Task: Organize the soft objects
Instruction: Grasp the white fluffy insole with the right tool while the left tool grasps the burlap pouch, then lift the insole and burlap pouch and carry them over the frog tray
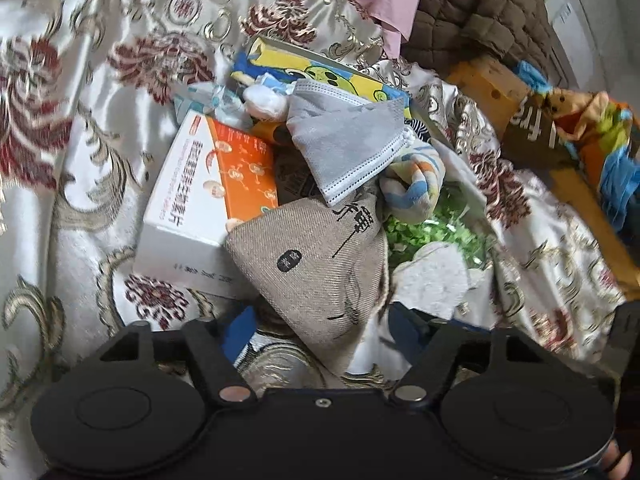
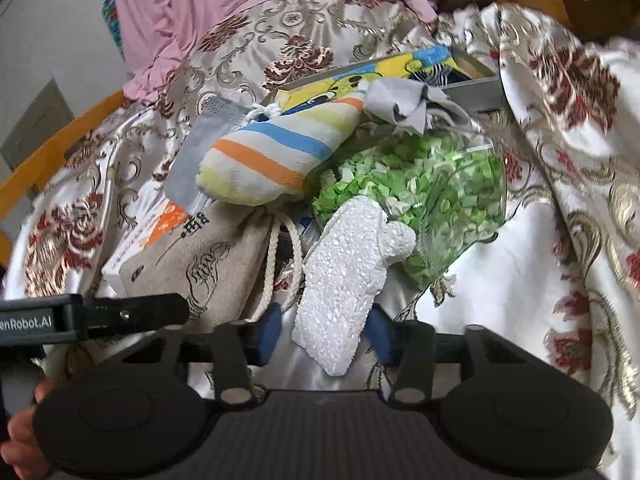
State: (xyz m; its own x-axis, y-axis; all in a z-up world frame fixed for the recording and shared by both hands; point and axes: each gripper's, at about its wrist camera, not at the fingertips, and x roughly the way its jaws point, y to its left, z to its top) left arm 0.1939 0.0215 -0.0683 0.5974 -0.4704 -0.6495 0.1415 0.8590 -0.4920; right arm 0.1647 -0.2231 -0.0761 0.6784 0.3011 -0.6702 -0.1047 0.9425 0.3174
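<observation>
A pile of soft things lies on a floral satin cloth [image 1: 80, 160]. A beige linen drawstring pouch [image 1: 320, 264] lies between the open fingers of my left gripper [image 1: 324, 328]; it also shows in the right wrist view [image 2: 200, 264]. A grey face mask [image 1: 344, 140], a striped sock [image 1: 416, 184] [image 2: 272, 156] and a clear bag of green bits [image 2: 420, 188] lie beyond. A white foam piece [image 2: 344, 284] stands between the open fingers of my right gripper [image 2: 324, 332]; whether the pads touch it I cannot tell.
A white and orange medicine box [image 1: 200, 200] lies left of the pouch. A yellow cartoon box [image 1: 320, 68] lies behind the pile. Pink cloth [image 2: 240, 4], a brown quilted fabric [image 1: 480, 12] and a wooden frame [image 1: 488, 84] are at the back.
</observation>
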